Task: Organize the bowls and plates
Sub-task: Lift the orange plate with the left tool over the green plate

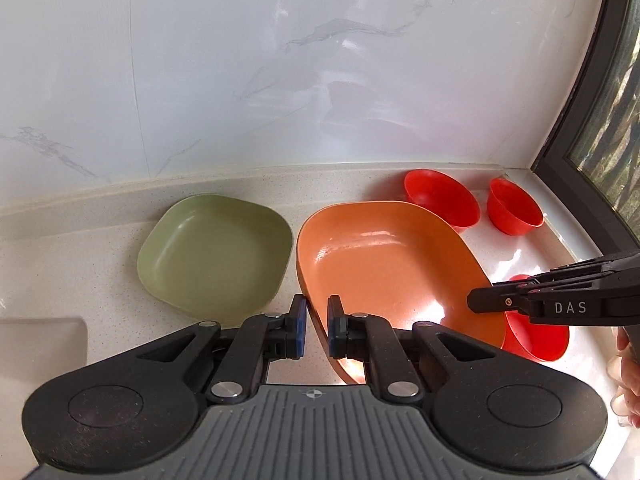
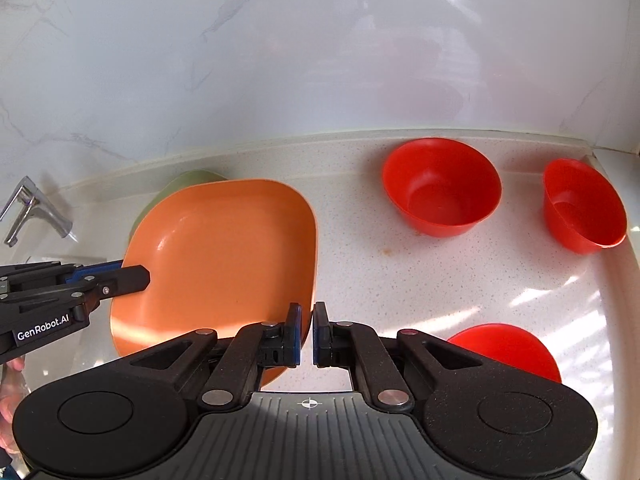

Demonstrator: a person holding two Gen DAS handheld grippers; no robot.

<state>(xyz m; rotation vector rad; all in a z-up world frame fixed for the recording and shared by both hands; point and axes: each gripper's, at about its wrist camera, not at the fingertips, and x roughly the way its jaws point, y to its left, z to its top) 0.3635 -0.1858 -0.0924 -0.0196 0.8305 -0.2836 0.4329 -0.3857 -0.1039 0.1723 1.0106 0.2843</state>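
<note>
An orange square plate (image 1: pixel 384 264) is lifted and tilted above the counter, held at two edges. My left gripper (image 1: pixel 317 324) is shut on its left rim. My right gripper (image 2: pixel 306 334) is shut on its right rim (image 2: pixel 308 280). The right gripper also shows in the left wrist view (image 1: pixel 496 300), and the left gripper in the right wrist view (image 2: pixel 132 278). A green square plate (image 1: pixel 216 256) lies flat on the counter left of the orange one; in the right wrist view (image 2: pixel 188 182) it is mostly hidden behind it. Three red bowls (image 2: pixel 440 192) (image 2: pixel 580 208) (image 2: pixel 508 348) stand to the right.
The speckled white counter (image 2: pixel 400 280) ends at a marble wall behind. A dark window frame (image 1: pixel 580 120) stands at the far right. A chrome tap (image 2: pixel 32 212) and a sink (image 1: pixel 40 344) are at the left. A raised ledge (image 2: pixel 616 300) runs along the counter's right side.
</note>
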